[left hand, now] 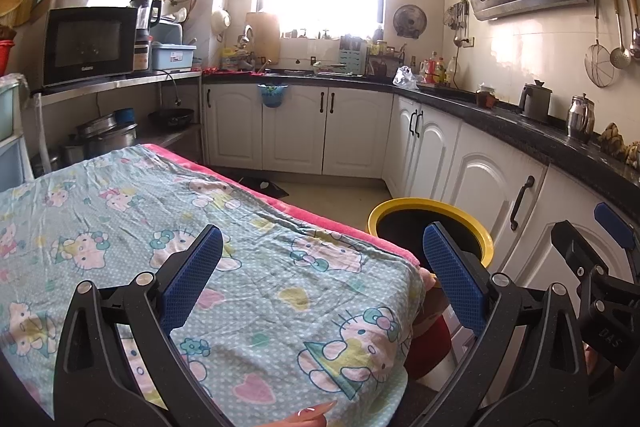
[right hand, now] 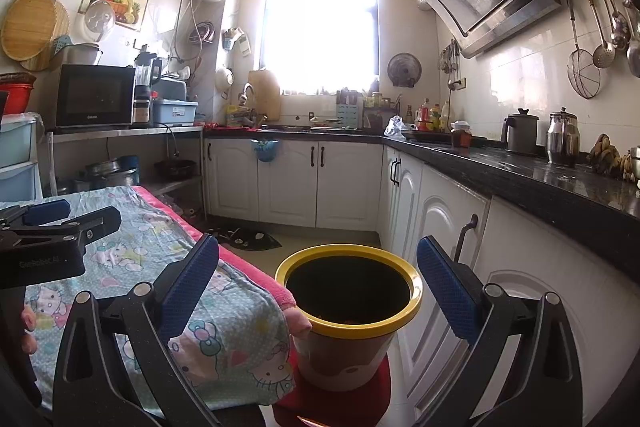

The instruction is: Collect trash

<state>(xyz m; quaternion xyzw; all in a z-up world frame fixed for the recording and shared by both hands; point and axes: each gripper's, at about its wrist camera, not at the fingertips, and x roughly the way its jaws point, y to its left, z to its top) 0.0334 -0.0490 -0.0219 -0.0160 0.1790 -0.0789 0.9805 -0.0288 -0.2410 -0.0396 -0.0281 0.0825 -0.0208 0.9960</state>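
Both grippers hold nothing, their blue-padded fingers spread wide: the left gripper (left hand: 322,275) hangs over the bench draped in a mint cartoon-cat cloth (left hand: 132,227), and the right gripper (right hand: 318,291) hangs just above the round yellow-rimmed trash bin with a dark inside (right hand: 349,331). That bin stands on a red stool (right hand: 380,387), touching the bench's pink-edged corner, with the white cabinet doors (right hand: 440,227) just beside it on the other side. No loose trash shows on the cloth near the bin
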